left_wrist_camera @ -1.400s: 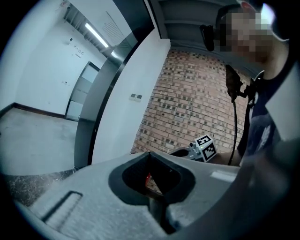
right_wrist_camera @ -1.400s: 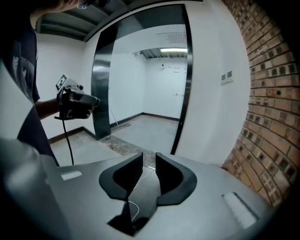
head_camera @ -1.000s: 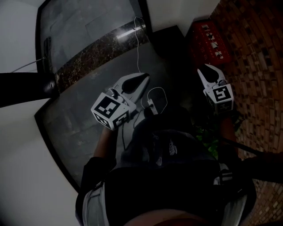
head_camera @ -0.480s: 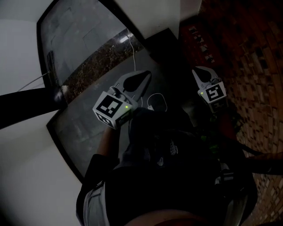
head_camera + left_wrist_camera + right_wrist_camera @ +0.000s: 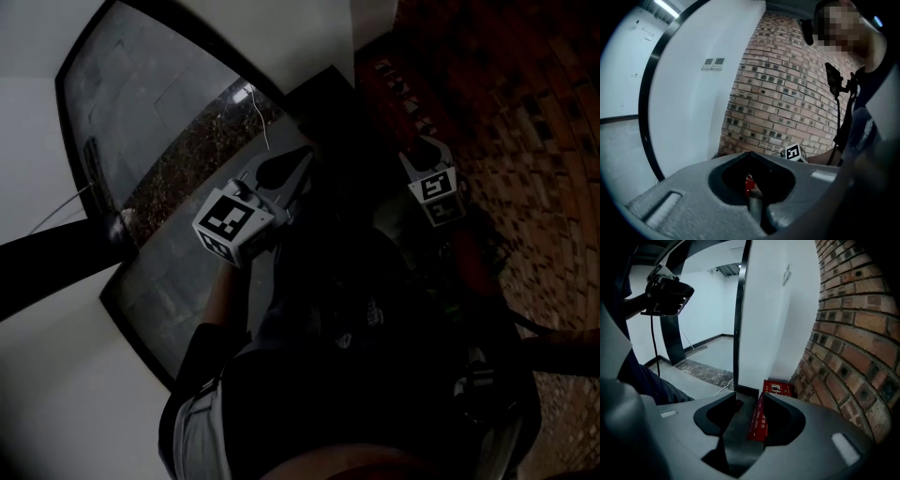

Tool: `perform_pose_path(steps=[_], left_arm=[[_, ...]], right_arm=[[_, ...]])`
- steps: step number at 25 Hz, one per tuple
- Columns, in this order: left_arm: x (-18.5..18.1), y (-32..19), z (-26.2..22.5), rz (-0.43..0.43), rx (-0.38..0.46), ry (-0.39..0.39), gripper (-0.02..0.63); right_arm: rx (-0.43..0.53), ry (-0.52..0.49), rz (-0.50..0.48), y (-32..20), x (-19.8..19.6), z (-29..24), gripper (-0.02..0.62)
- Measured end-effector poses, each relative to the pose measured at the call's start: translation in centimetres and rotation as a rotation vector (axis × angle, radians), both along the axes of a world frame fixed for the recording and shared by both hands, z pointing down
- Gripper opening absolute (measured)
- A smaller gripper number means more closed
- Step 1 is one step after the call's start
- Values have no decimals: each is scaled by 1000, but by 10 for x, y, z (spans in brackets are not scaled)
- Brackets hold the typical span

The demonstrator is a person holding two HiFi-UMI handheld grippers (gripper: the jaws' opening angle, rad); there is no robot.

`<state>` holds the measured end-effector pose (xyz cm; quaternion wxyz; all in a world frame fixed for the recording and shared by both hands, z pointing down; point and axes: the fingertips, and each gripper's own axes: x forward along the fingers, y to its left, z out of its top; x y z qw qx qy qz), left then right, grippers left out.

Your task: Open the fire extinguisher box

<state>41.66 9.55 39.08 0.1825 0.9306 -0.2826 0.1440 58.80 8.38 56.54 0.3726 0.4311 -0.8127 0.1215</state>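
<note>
The red fire extinguisher box point(image 5: 776, 388) stands on the floor where the white wall meets the brick wall; in the dim head view the box point(image 5: 401, 86) is at the top right. My right gripper point(image 5: 749, 397) points down at it from just short of it. Its jaws have just been opening and stand apart; the box's red front shows through the gap, beyond the tips, untouched. In the head view the right gripper point(image 5: 428, 147) hangs just below the box. My left gripper point(image 5: 302, 157) is held off to the left, tips together point(image 5: 750, 154), holding nothing.
A brick wall point(image 5: 853, 333) curves along the right. A white wall panel with a black edge point(image 5: 740, 310) rises behind the box. A speckled stone strip point(image 5: 187, 155) and a thin white cable point(image 5: 260, 117) cross the grey floor. Wall switches point(image 5: 714, 62) sit high up.
Both grippers have slid up and left in the head view as the view swung. The right gripper has come closer to the red box.
</note>
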Motion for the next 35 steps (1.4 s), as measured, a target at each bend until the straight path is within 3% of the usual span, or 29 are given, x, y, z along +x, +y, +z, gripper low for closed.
perform_pose_path(steps=[5,13,18,24,29,35], left_arm=[[4,-54,10,74,-13,38,-2],[-4,-140,25,234,-61,54,-2],[1,-166,39,348,-79,3,-2],[28,-173,57,415,-127,-56,-2],[54,-171,62,427,-141,-75,-2],[61,-170,71,391,-170,-118,-2]], right_arm=[[-38,103,82,-27,11,39,178],[-240,265,197,-50,20,131,186],[-350,301,310,-44,32,174,186],[-407,287,354,-55,50,204,186],[-447,302,330,-51,59,240,186],[-486,313,317,-42,69,262,186]])
